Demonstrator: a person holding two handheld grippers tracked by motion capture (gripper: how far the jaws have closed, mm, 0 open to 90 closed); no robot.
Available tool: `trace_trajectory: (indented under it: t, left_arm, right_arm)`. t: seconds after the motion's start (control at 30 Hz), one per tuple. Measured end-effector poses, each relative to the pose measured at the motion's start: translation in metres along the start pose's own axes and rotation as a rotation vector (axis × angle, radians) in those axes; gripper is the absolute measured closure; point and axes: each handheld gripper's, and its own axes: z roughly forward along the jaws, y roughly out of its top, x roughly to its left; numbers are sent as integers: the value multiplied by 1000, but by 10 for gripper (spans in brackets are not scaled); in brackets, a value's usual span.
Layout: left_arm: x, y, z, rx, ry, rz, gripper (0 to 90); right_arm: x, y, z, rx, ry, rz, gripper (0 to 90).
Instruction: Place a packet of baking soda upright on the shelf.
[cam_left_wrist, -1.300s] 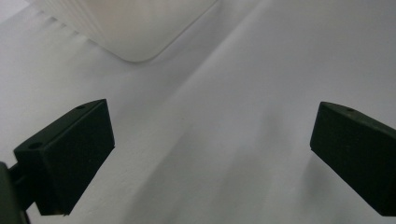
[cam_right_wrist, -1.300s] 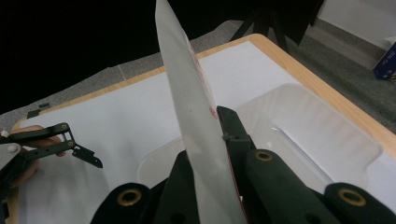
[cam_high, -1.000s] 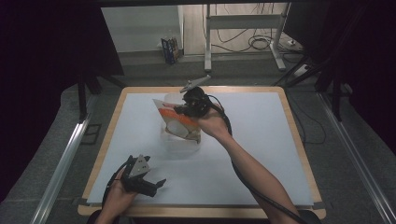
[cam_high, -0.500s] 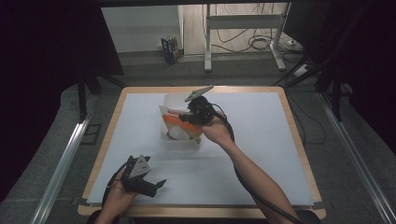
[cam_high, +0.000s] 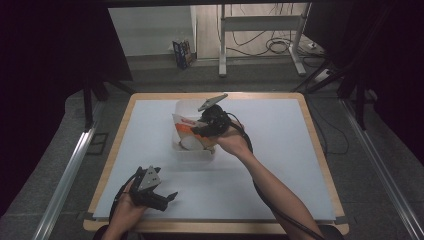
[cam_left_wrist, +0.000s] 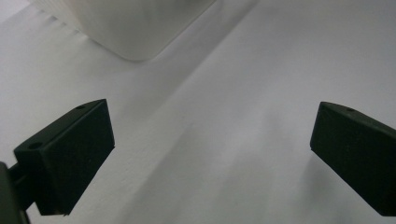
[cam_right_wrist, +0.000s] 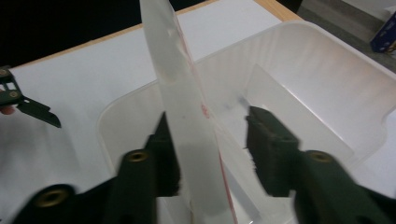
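Note:
A clear plastic bin (cam_high: 193, 153) stands at the middle of the white table. A flat packet (cam_high: 182, 125), white with orange-red print, stands on edge inside it. My right gripper (cam_high: 201, 131) reaches into the bin from the right. In the right gripper view the packet (cam_right_wrist: 172, 60) rises between the jaws of the right gripper (cam_right_wrist: 212, 149). They have just been opening, and the right pad stands clear of it. My left gripper (cam_high: 167, 199) rests near the table's front left, open, with nothing between the pads of this left gripper (cam_left_wrist: 210, 154).
The bin's corner (cam_left_wrist: 135, 28) lies ahead of the left gripper. The white sheet (cam_high: 280, 165) covers a wood-edged table. Beyond the far edge are a metal stand (cam_high: 222, 60), floor cables (cam_high: 280, 46) and a small blue box (cam_high: 183, 52).
My right hand has sunk with the packet into the bin, and its jaws have parted from the packet. The left hand has kept still.

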Motion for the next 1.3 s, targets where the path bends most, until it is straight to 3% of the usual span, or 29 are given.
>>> trace_trajectory:
  t: [0.03,0.1,0.37,1.0,1.3]
  left_arm:
    - [0,0,0,0,1,0,0]
    - [-1,0,0,1,1,0,0]
    - [-1,0,0,1,2,0,0]
    - [-1,1,0,0,-11,0,0]
    - [-1,1,0,0,-9,1,0]
  right_arm:
    - [2,1,0,9,-14,-16,422]
    - [4,3,0,16,-30,-31,355]
    - [6,4,-7,5,-39,-49,204]
    - [0,-5,-28,-16,-32,-45,43]
    - [0,-10,-39,-18,-20,-43,9]
